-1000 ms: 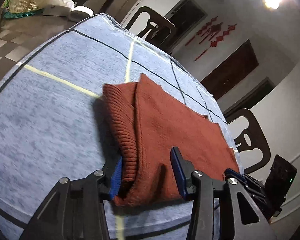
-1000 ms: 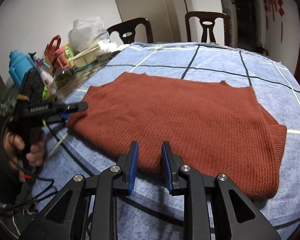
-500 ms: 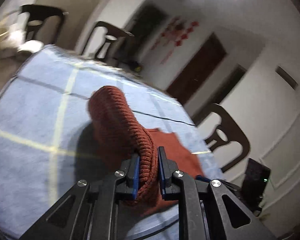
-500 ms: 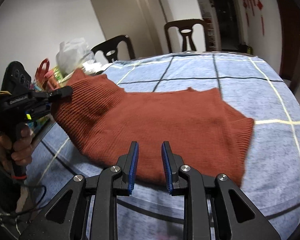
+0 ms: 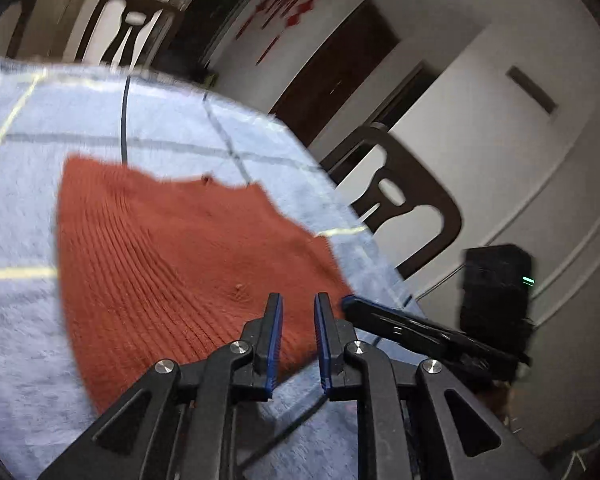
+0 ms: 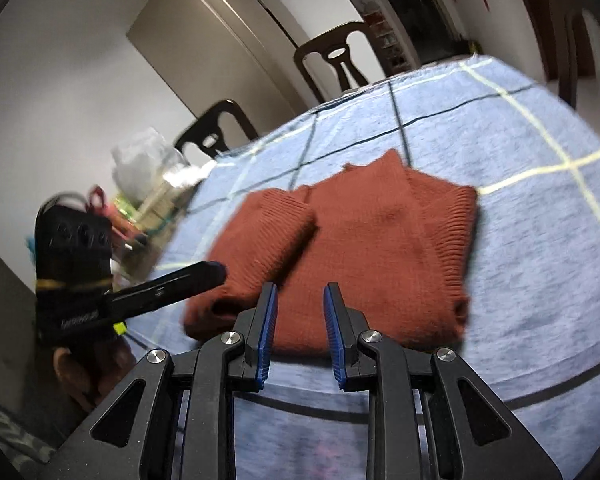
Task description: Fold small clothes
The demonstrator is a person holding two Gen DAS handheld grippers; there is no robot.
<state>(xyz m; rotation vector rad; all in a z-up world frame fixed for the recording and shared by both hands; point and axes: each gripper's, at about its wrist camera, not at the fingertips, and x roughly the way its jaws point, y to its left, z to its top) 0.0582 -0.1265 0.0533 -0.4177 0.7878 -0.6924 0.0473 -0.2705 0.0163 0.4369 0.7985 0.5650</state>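
A rust-red knitted sweater (image 6: 364, 240) lies folded on the blue checked tablecloth (image 6: 540, 208); its left part is laid over the middle. It also shows in the left wrist view (image 5: 172, 256). My left gripper (image 5: 297, 320) is open and empty, just above the sweater's near edge. It shows from the side in the right wrist view (image 6: 216, 274). My right gripper (image 6: 300, 312) is open and empty, over the sweater's near edge. Its tip shows in the left wrist view (image 5: 348, 302).
Dark wooden chairs (image 5: 396, 208) (image 6: 336, 60) stand around the table. Clutter with a plastic bag (image 6: 148, 160) and bottles sits at the table's left end. A black device (image 5: 496, 292) stands by the wall.
The left gripper carried the sweater's left end over the middle, let it go and opened. The right gripper opened a little wider. The sweater now lies folded narrower.
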